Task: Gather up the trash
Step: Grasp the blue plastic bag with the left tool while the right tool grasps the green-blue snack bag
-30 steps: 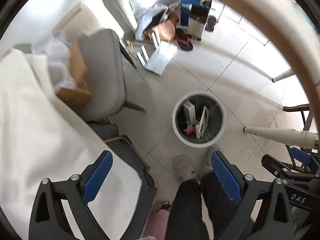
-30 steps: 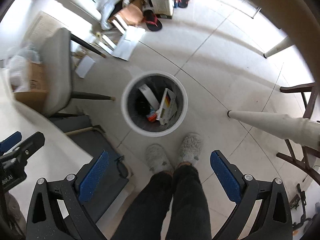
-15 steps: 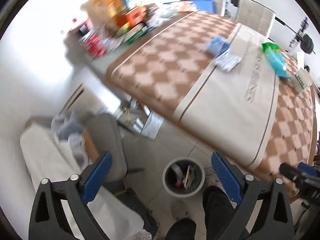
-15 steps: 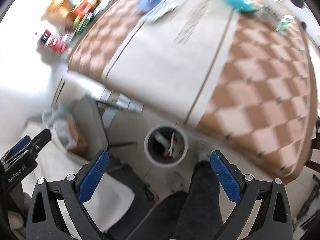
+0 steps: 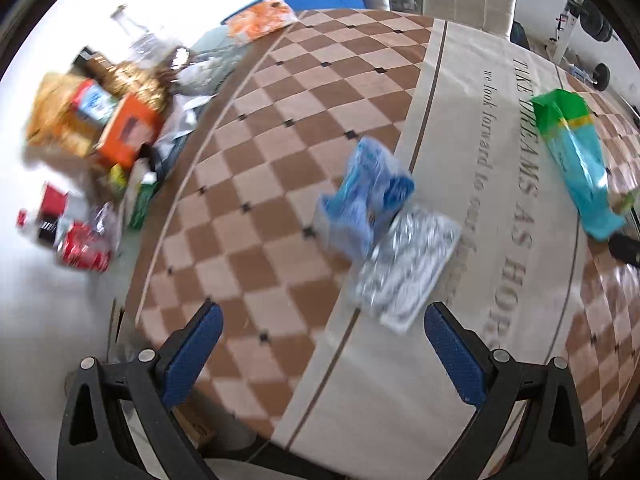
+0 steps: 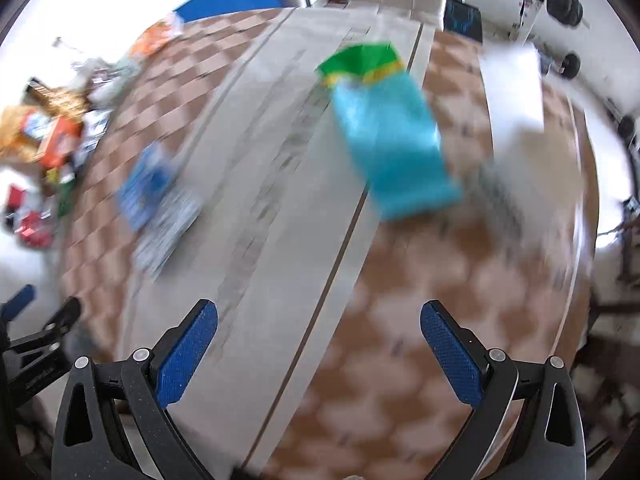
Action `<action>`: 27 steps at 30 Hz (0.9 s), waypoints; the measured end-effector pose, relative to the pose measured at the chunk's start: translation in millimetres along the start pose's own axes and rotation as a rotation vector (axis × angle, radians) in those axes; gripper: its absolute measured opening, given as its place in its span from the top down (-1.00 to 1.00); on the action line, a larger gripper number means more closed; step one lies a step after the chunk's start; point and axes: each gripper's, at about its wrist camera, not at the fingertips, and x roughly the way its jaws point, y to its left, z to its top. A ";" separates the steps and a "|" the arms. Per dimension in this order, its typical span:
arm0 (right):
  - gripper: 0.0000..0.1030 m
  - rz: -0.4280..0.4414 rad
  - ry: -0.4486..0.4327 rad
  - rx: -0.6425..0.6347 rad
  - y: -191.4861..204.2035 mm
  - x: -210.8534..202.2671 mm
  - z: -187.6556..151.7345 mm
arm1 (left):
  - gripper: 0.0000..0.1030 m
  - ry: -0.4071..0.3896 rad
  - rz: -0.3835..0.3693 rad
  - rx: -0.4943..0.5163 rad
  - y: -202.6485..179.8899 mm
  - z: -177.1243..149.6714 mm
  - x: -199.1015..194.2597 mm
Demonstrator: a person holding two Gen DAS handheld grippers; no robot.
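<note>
In the left wrist view, a blurred heap of boxes and packets [image 5: 108, 128] fills the upper left of the frame. At the centre, a crumpled blue plastic wrapper [image 5: 366, 200] lies on the checkered cloth of the table [image 5: 256, 216], touching a flat silver foil packet [image 5: 408, 268]. At the upper right lies a long glossy turquoise bag [image 5: 576, 160] with a green top. The left tool [image 5: 320, 356] is wide open and empty. In the right wrist view, the right tool [image 6: 318, 354] is also wide open, holding nothing, low in the frame
</note>
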 end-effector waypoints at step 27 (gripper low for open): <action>-0.59 -0.042 0.033 0.056 -35.7 115.7 153.4 | 0.78 0.091 -0.102 -0.116 -2.2 68.9 63.7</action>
